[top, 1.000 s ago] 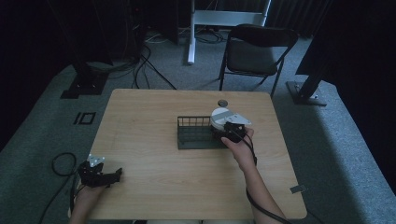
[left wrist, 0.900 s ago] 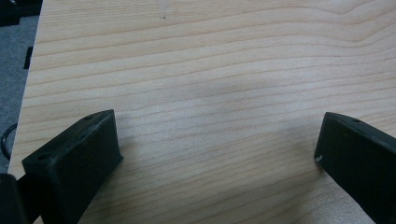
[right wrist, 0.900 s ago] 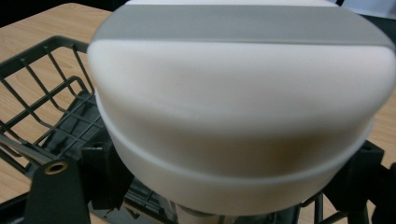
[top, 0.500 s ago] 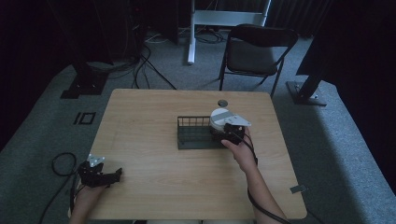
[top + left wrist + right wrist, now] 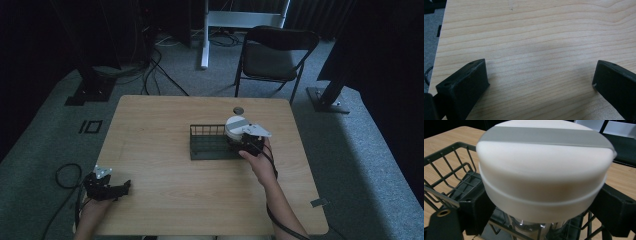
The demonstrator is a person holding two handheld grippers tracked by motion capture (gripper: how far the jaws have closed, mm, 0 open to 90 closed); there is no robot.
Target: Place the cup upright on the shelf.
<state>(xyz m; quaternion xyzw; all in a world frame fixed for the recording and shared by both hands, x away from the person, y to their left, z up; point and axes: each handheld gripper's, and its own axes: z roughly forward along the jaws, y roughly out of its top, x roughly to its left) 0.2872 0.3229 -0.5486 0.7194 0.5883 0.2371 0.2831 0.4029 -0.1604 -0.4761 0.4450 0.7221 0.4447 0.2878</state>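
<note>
Here the right gripper (image 5: 248, 143) has its fingers (image 5: 475, 211) clamped on either side of a white lid with a grey stripe (image 5: 544, 167), which sits on a clear jar at the 3 o'clock end of the dark wire basket (image 5: 210, 145) near the middle of the table (image 5: 165, 130). Down at 7 o'clock, the left gripper (image 5: 107, 186) rests at the table's edge, fingers (image 5: 464, 85) spread wide over bare wood.

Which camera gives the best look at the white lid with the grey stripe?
The right gripper view: the white lid is close up, between the right hand-held gripper jaws. The high view shows it small, at the wire basket.
</note>
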